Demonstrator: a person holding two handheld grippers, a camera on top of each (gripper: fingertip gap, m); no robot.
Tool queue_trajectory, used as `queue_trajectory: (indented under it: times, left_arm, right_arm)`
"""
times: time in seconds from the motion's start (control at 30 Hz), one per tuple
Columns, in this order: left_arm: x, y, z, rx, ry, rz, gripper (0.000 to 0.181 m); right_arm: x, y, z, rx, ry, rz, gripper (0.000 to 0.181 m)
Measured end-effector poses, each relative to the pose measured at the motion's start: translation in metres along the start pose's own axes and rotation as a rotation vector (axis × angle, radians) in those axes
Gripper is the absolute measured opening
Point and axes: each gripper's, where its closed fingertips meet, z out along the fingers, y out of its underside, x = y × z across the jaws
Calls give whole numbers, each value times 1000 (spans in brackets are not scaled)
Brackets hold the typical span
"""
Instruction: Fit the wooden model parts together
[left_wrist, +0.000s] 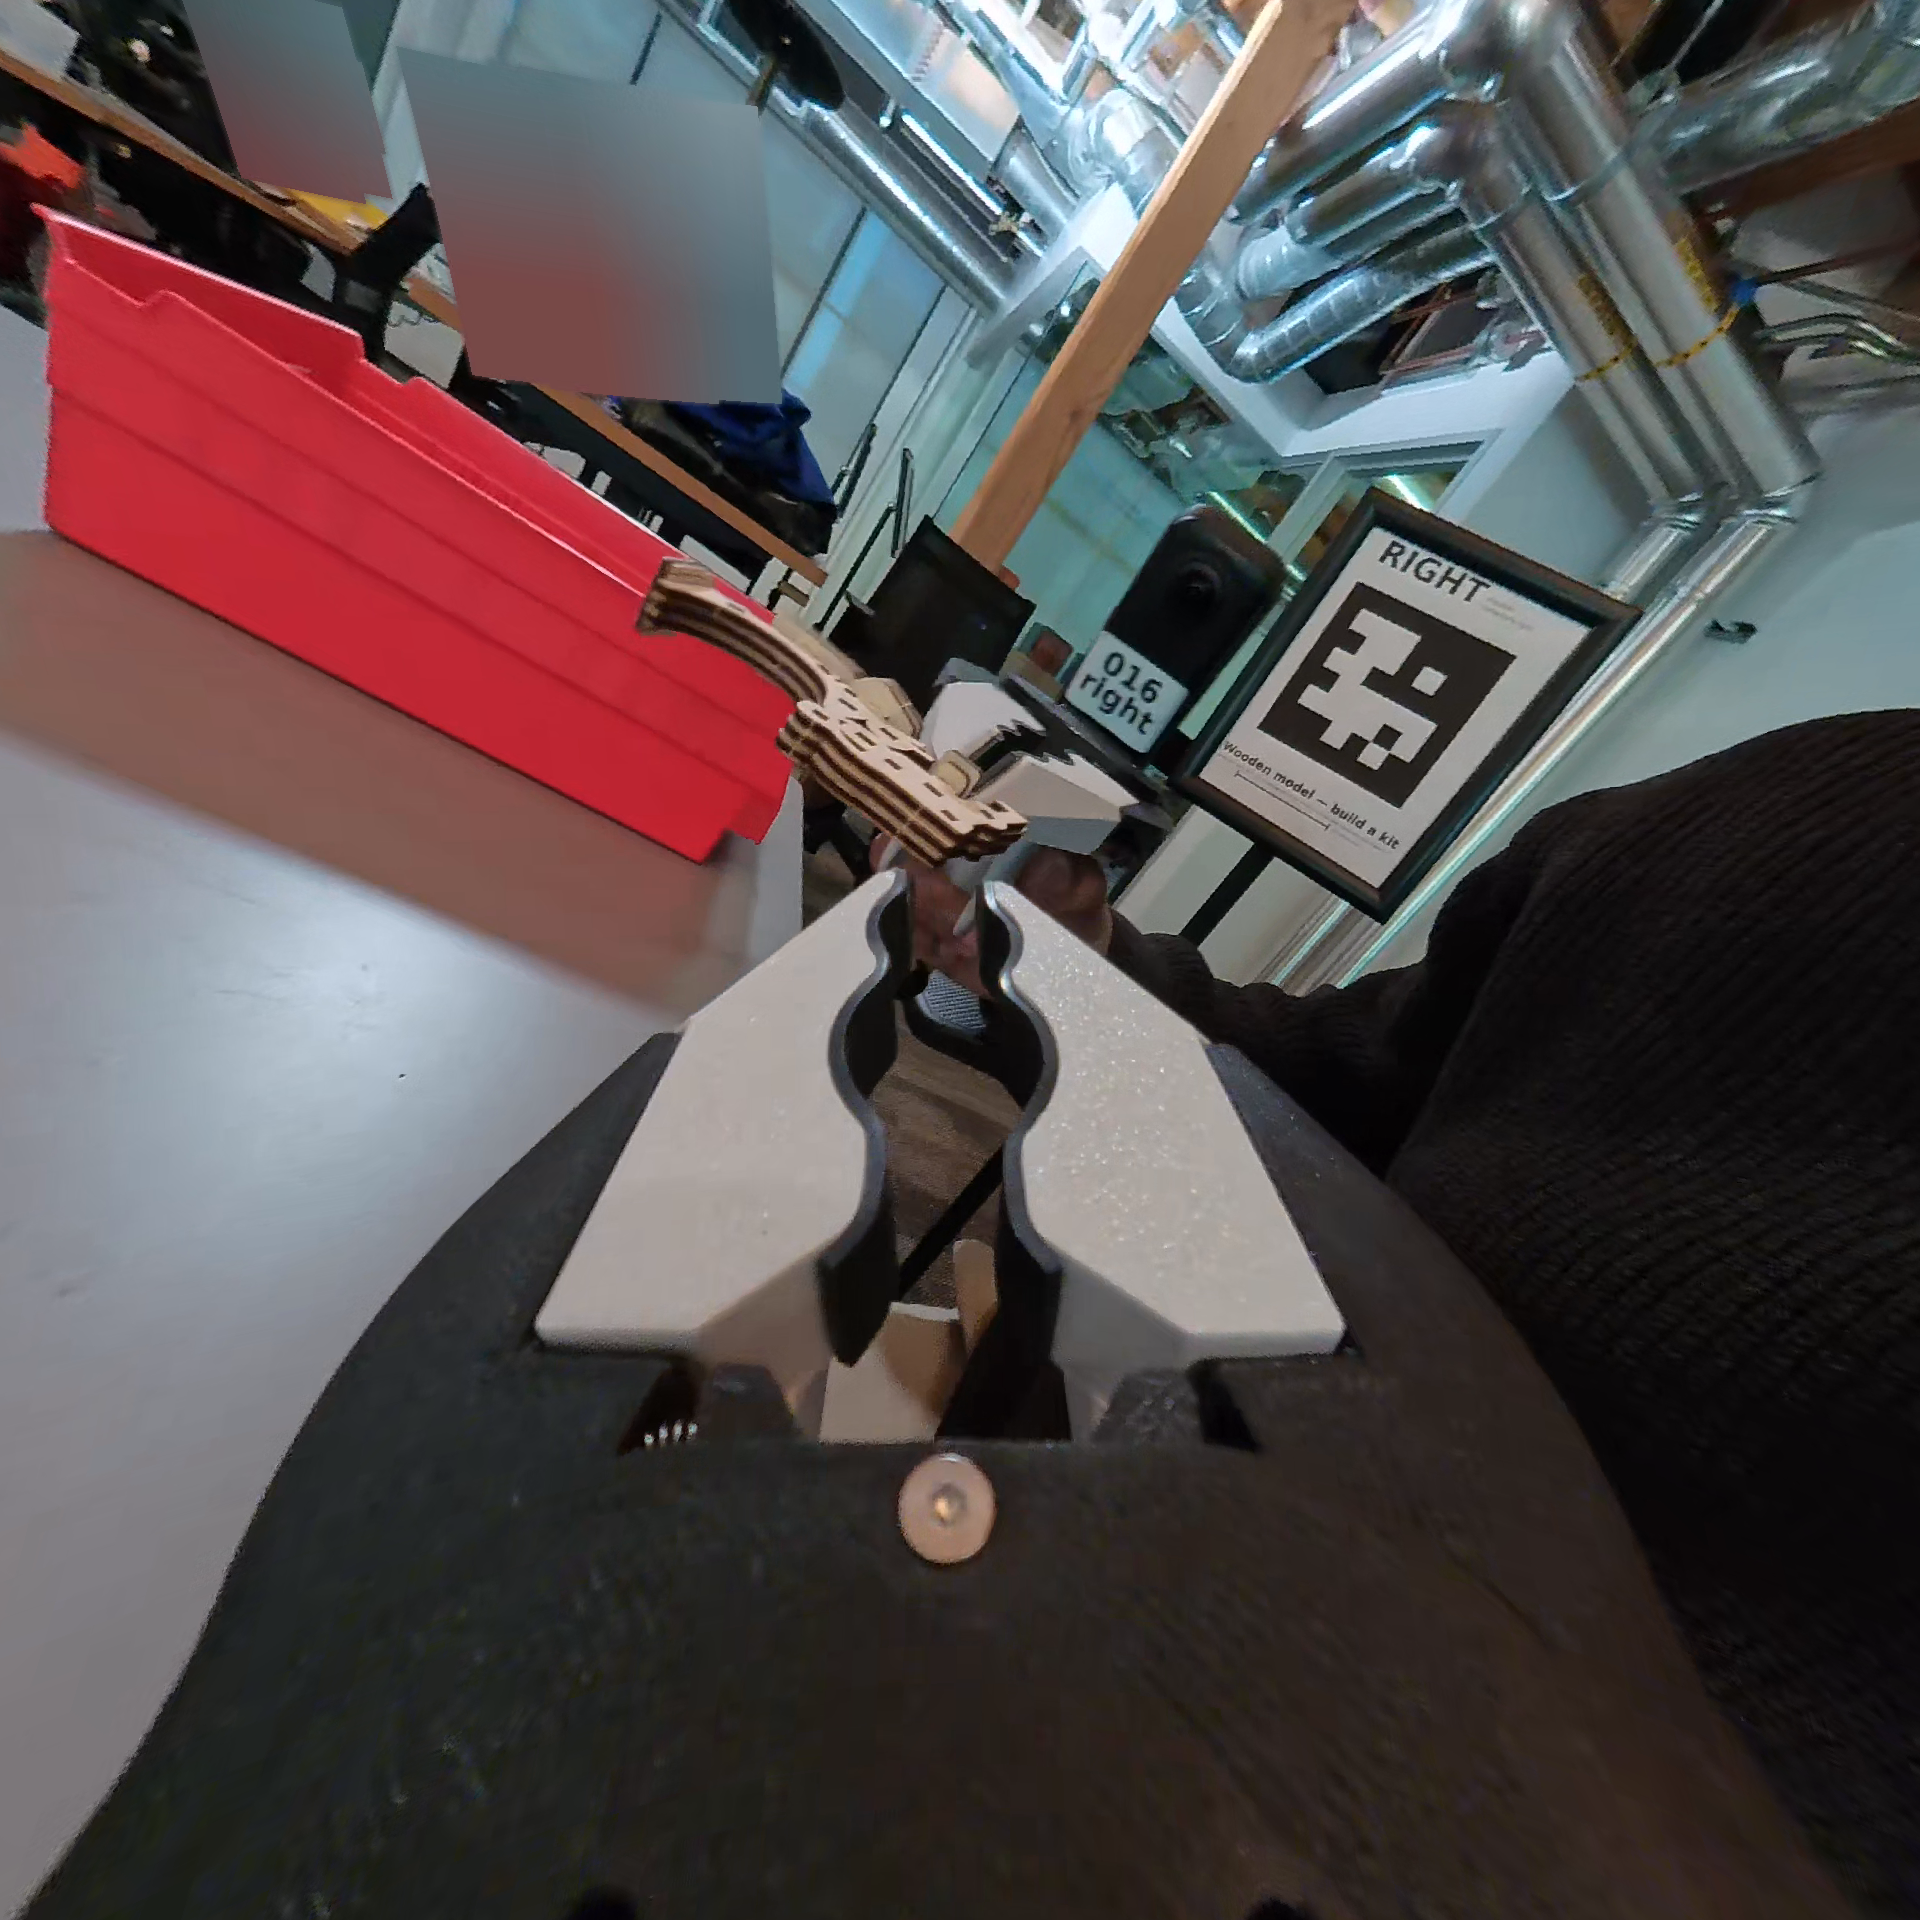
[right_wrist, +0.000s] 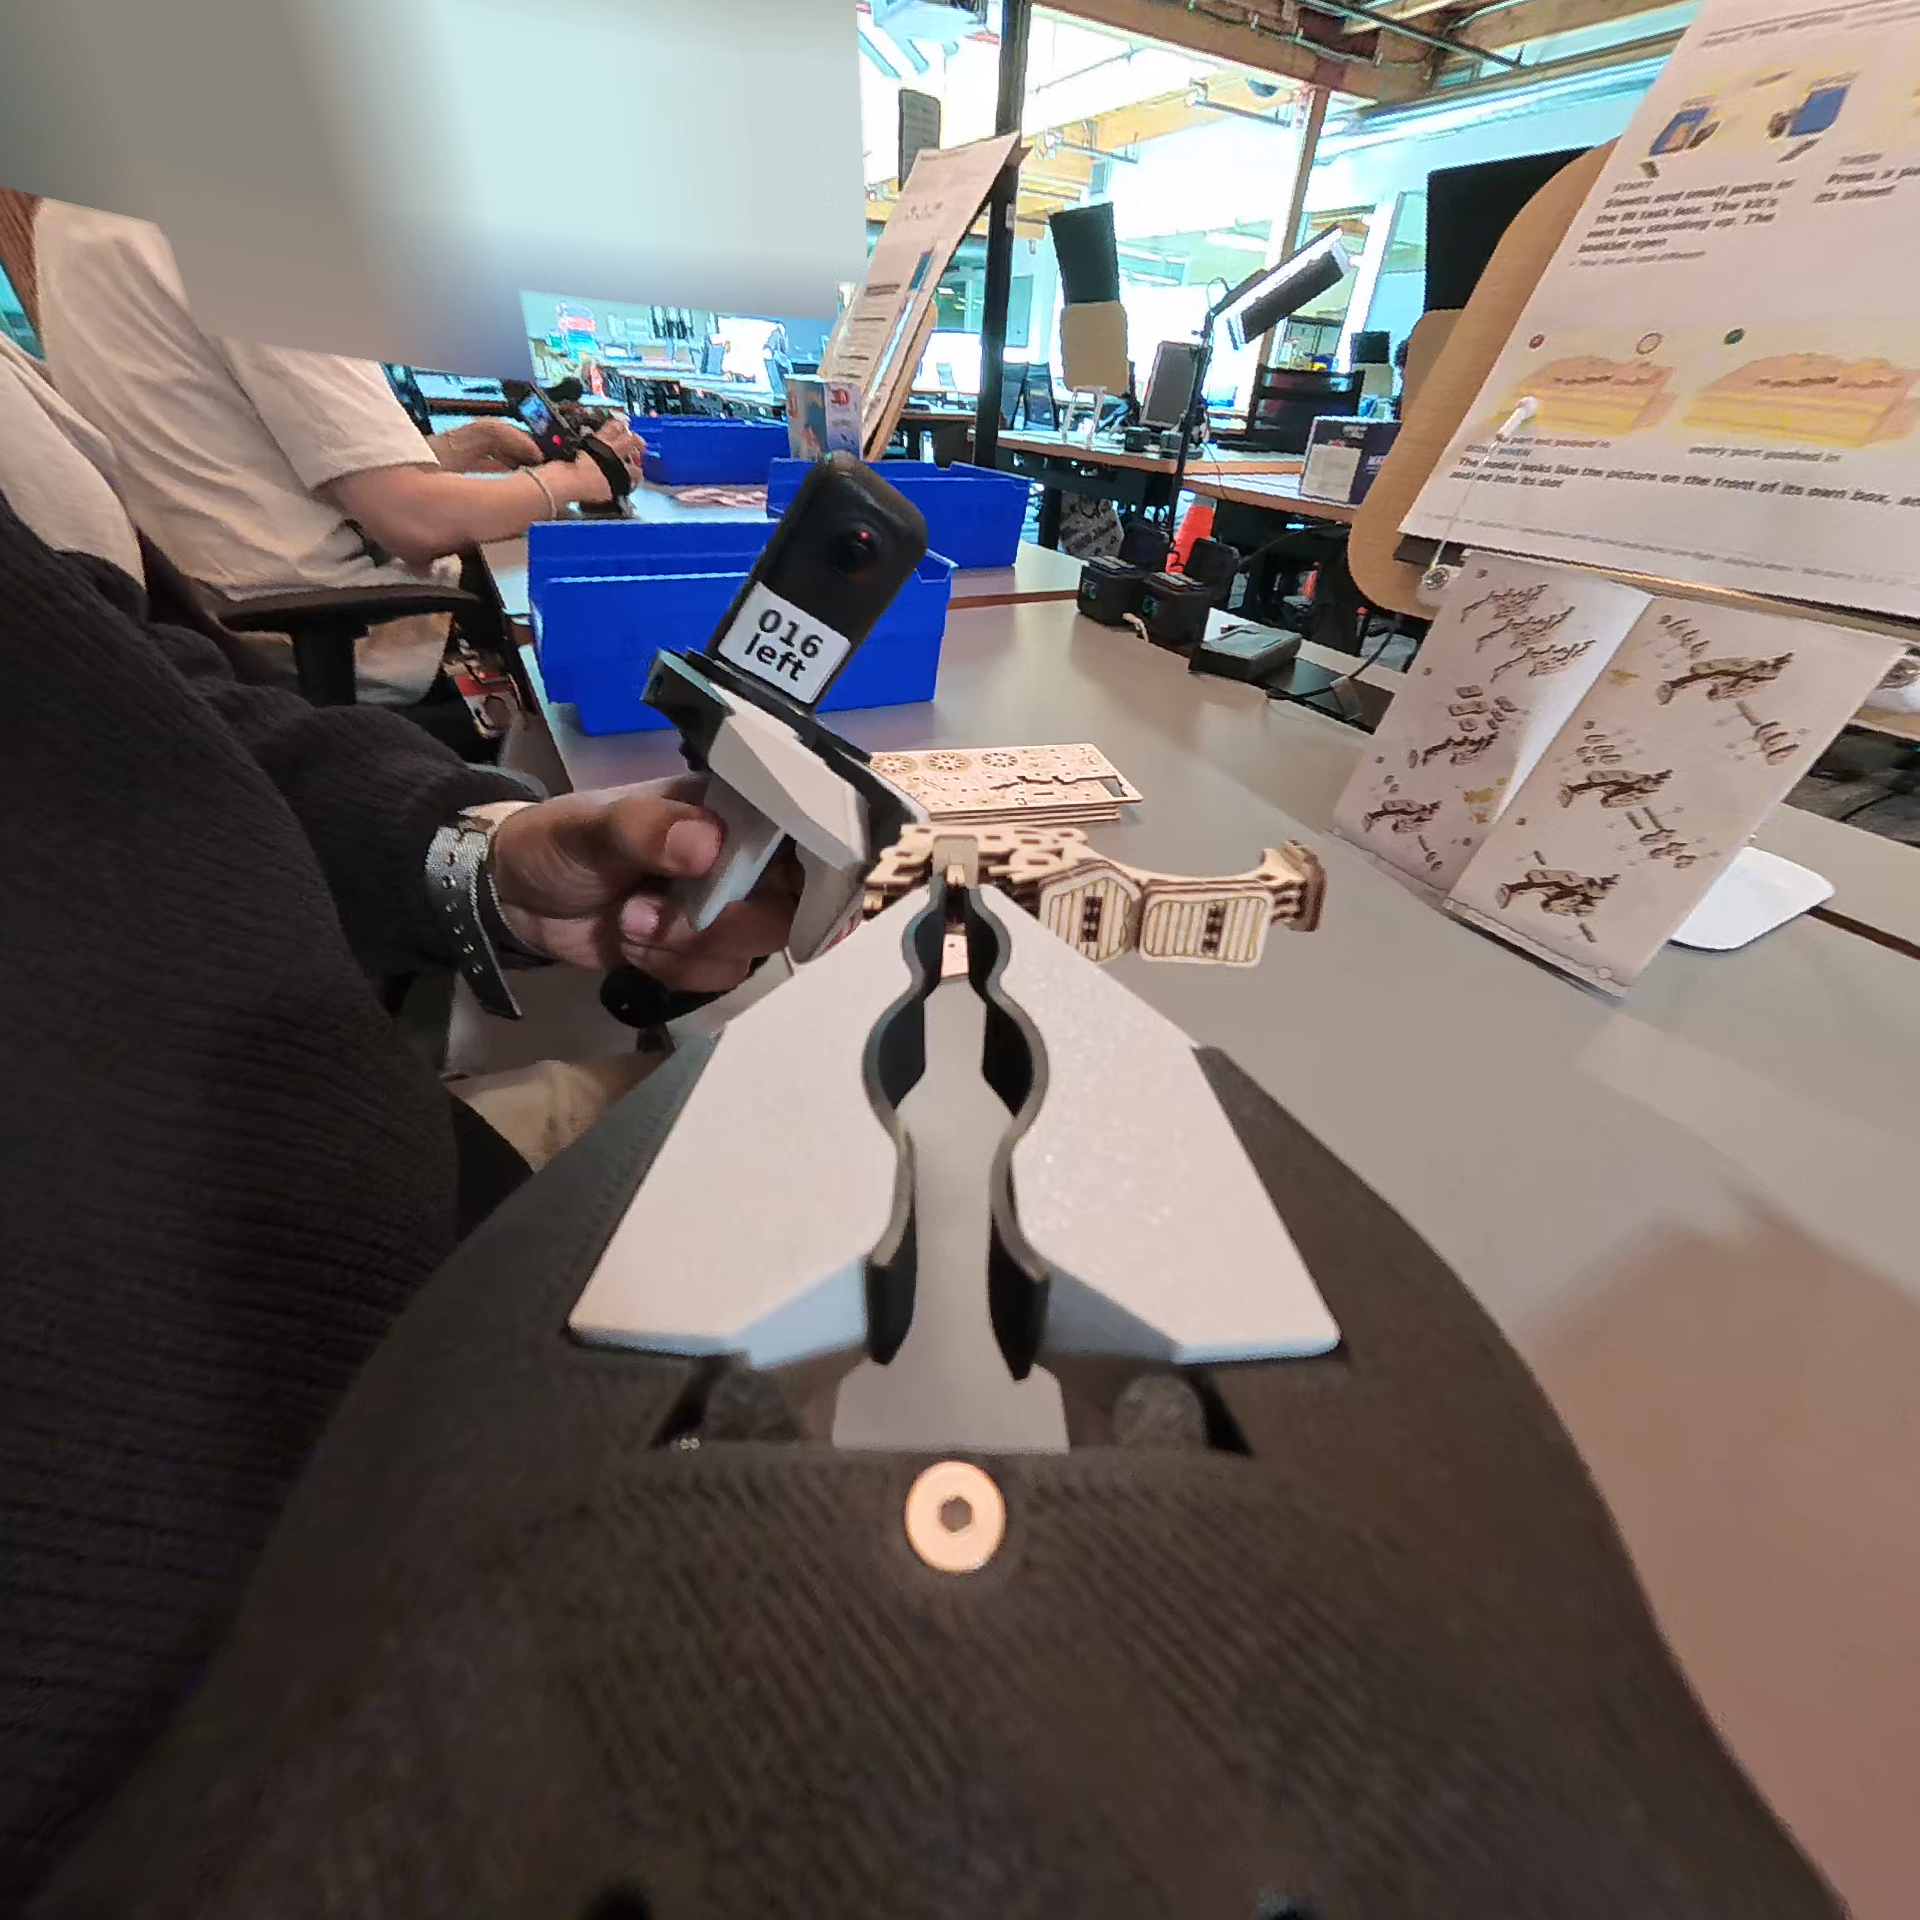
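Layered wooden model (right_wrist: 1091, 899) held mid-air above the tabletop (right_wrist: 1455, 1091).
Right gripper (right_wrist: 954, 894) is clenched on its small tab; left gripper (left_wrist: 940, 899) is clenched, contents unclear. Light, stiff, brittle; best held at the thick core.

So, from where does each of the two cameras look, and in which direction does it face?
Left wrist view: sits on the left gripper, looks along its fingers across the grey table to a red bin; the right gripper and a dark sleeve show.
Right wrist view: sits on the right gripper, faces the other way, to blue bins and an instruction sheet; the left gripper and a hand show.
Shared: the wooden model, held above the table between both grippers.
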Motion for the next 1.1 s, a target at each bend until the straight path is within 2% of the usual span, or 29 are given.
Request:
queue_trajectory:
  times: [0.33,1.1]
  left_arm:
    - [-9,-3,-3,12,-90,56,13]
    - [-12,-6,-7,-2,-177,152,5]
  right_arm:
    - [-1,6,6,-89,99,-184,2]
    - [-2,12,11,-147,132,-269,3]
